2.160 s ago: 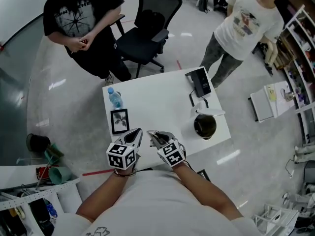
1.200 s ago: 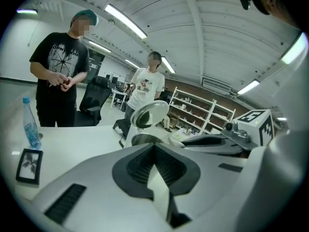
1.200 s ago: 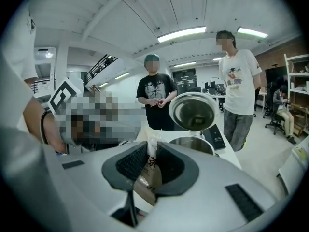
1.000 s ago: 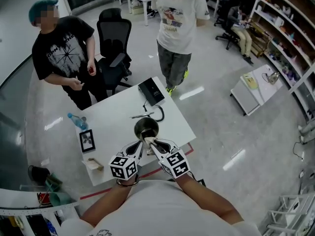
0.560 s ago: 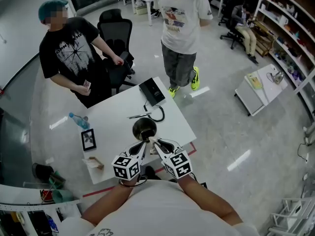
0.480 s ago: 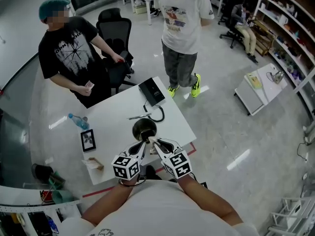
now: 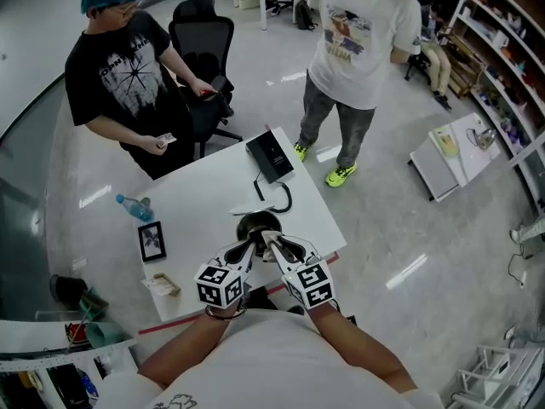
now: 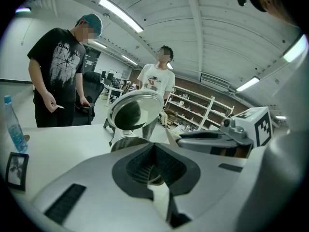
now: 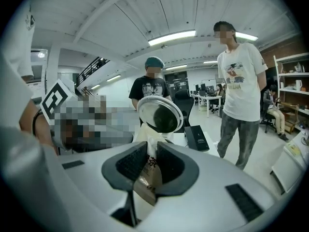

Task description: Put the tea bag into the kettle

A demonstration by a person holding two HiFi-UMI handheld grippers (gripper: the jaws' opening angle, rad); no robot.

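The tea bag (image 9: pixel 147 174), pinched in the right gripper's (image 7: pixel 272 242) narrow jaws, has come up to the open kettle's (image 7: pixel 255 221) near rim at 12 o'clock, so the drop looks close; the left gripper (image 7: pixel 246 249), at its 9 o'clock, is closed and empty

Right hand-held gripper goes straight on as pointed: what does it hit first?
Likely the kettle's raised lid, straight ahead of the right hand-held gripper; the tea bag pinched in its jaws would touch first. Depth is unclear.
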